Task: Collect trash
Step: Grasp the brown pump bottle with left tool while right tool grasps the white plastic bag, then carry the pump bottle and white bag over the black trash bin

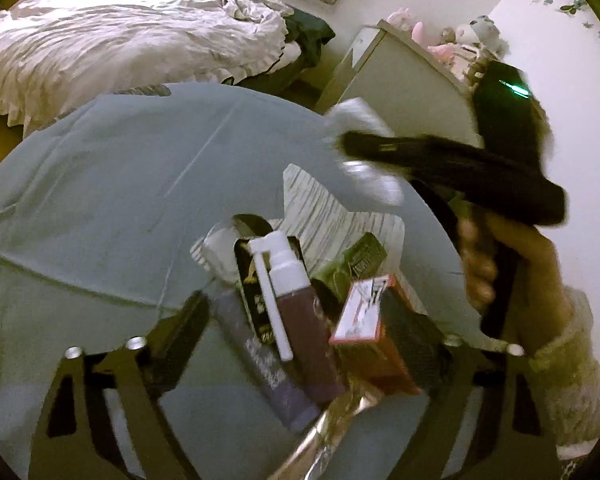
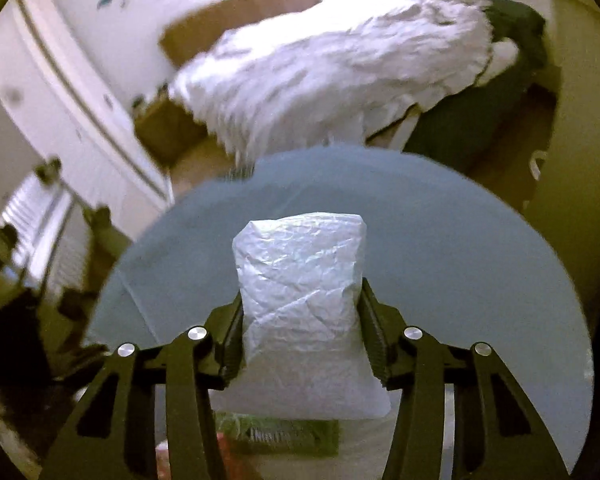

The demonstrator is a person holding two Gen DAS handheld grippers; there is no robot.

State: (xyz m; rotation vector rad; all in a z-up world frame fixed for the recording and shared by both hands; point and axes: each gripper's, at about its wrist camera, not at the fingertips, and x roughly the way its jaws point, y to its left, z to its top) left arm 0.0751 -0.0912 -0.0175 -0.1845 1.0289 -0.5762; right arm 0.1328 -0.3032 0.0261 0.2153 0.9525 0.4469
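Note:
My right gripper (image 2: 302, 332) is shut on a crumpled white plastic bag (image 2: 300, 280) and holds it above the round grey-blue table (image 2: 460, 260). In the left wrist view that gripper (image 1: 364, 160) is blurred above the table (image 1: 100, 180), with the white bag (image 1: 360, 120) in it. My left gripper (image 1: 312, 320) stands wide open around a pile of trash: a white spray bottle with purple body (image 1: 300, 300), an orange box (image 1: 372, 340), a green packet (image 1: 352, 264), a purple tube (image 1: 276, 380), shiny foil (image 1: 332, 432) and a striped white wrapper (image 1: 332, 208). The green packet (image 2: 284, 436) also shows below the bag.
A bed with a ruffled white cover (image 1: 120, 40) stands behind the table; it also shows in the right wrist view (image 2: 320, 72). A white cabinet (image 1: 400, 76) with soft toys (image 1: 440, 40) stands at the right. A white door and a radiator (image 2: 60, 220) are at the left.

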